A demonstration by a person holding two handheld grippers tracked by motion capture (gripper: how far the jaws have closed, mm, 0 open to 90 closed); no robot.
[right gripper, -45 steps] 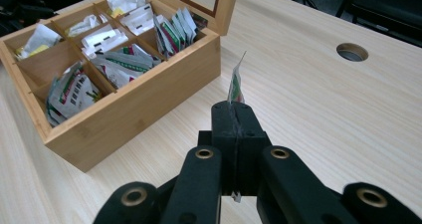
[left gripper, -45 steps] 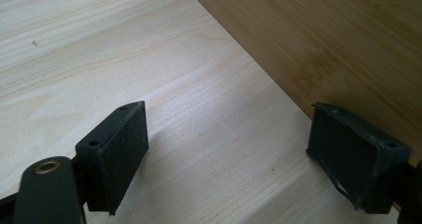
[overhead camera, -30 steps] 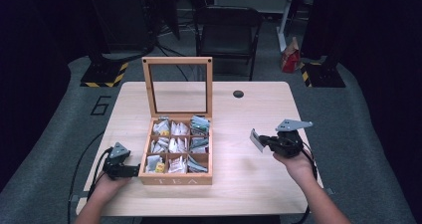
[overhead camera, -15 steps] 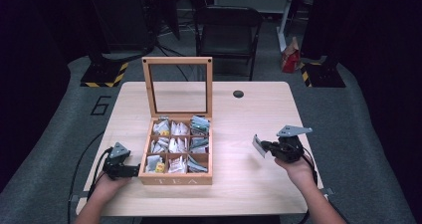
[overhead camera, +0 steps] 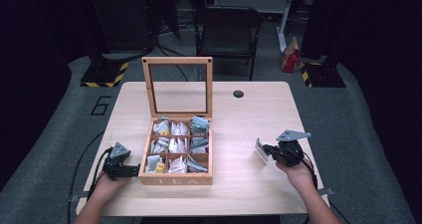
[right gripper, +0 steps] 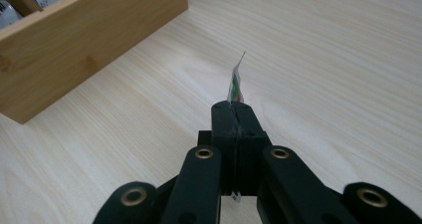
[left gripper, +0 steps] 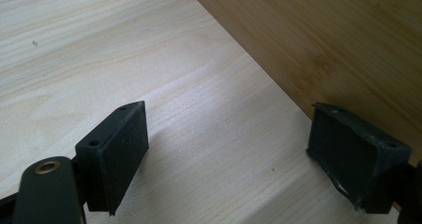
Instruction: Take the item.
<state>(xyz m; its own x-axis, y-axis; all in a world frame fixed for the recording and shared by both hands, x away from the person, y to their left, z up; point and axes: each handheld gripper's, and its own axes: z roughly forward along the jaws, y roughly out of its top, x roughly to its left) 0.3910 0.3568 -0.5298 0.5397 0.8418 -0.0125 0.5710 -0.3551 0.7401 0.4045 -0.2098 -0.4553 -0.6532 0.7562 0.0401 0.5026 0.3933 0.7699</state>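
Observation:
A wooden tea box (overhead camera: 175,176) with its glass lid raised stands at the table's front middle, its compartments holding several tea bags (overhead camera: 171,145). My right gripper (overhead camera: 268,152) hangs low over the table to the right of the box, shut on a thin white tea bag (overhead camera: 260,150). In the right gripper view the tea bag (right gripper: 236,82) pokes edge-on from the closed jaws, with the box (right gripper: 74,40) at upper left. My left gripper (overhead camera: 132,171) rests on the table against the box's left side, jaws wide open with bare table between its fingers (left gripper: 119,152).
A small dark round hole (overhead camera: 238,93) sits in the table top near the far edge. A black chair (overhead camera: 226,32) stands behind the table. Bare wood spreads between the box and the right gripper.
My right gripper has sunk toward the table with the tea bag still in it, drifting slightly nearer the front edge. The left gripper has stayed put.

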